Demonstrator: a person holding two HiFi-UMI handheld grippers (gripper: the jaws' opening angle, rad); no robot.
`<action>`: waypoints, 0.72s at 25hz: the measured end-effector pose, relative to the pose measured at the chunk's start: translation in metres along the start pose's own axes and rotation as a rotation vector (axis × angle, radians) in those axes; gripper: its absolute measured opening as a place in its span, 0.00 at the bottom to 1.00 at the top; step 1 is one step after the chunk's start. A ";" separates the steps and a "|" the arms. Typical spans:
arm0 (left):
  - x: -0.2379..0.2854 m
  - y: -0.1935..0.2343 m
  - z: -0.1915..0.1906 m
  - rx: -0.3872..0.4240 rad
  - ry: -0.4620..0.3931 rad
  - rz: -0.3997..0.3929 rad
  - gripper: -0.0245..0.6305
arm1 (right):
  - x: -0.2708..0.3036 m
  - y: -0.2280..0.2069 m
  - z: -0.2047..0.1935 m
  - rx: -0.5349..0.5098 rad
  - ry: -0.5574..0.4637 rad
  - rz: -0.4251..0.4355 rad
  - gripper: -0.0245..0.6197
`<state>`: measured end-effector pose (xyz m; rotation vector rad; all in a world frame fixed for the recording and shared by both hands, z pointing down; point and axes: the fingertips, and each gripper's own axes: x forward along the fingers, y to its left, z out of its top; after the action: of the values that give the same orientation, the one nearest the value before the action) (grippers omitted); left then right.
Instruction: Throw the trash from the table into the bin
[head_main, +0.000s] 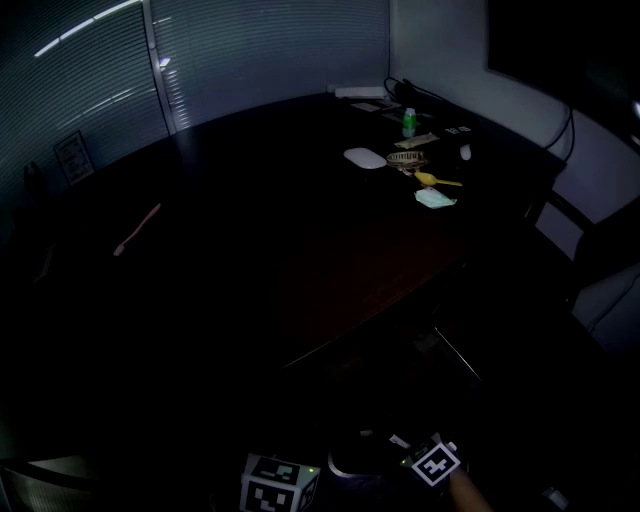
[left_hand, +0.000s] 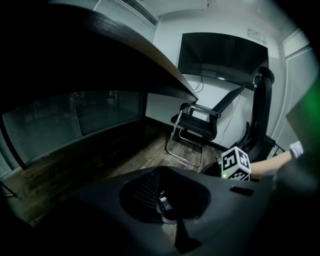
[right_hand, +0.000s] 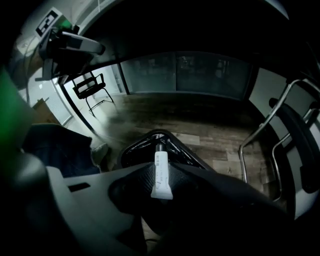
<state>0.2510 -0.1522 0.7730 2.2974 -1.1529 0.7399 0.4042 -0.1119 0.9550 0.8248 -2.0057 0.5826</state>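
Note:
My right gripper (right_hand: 161, 186) is shut on a white tube (right_hand: 161, 172), which hangs right above the black wire bin (right_hand: 137, 146) on the wooden floor. My left gripper (left_hand: 165, 207) has its jaws nearly together round a small dark item (left_hand: 164, 204), too dark to name. In the head view only the marker cubes of the left gripper (head_main: 280, 485) and the right gripper (head_main: 435, 465) show, low beside the dark table (head_main: 330, 270). At the table's far right lie a white oval thing (head_main: 365, 158), a green bottle (head_main: 408, 122), a yellow piece (head_main: 435, 181) and a pale packet (head_main: 435, 198).
A pink toothbrush (head_main: 137, 229) lies on the table's left part. A black chair (left_hand: 196, 125) stands ahead by the wall, and a chair frame (right_hand: 287, 125) stands right of the bin. A shoe (right_hand: 100, 150) rests on the floor left of the bin.

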 end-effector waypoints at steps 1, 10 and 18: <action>0.003 0.001 -0.001 0.006 0.002 -0.004 0.04 | 0.005 -0.002 -0.003 0.015 0.001 -0.008 0.18; -0.006 -0.003 0.015 0.026 0.011 -0.032 0.04 | -0.019 -0.007 0.029 0.109 -0.082 -0.083 0.23; -0.065 -0.058 0.082 0.040 -0.032 -0.086 0.04 | -0.162 -0.008 0.108 0.212 -0.354 -0.195 0.23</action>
<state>0.2875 -0.1338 0.6604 2.3842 -1.0543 0.7020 0.4174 -0.1353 0.7626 1.3131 -2.1669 0.5727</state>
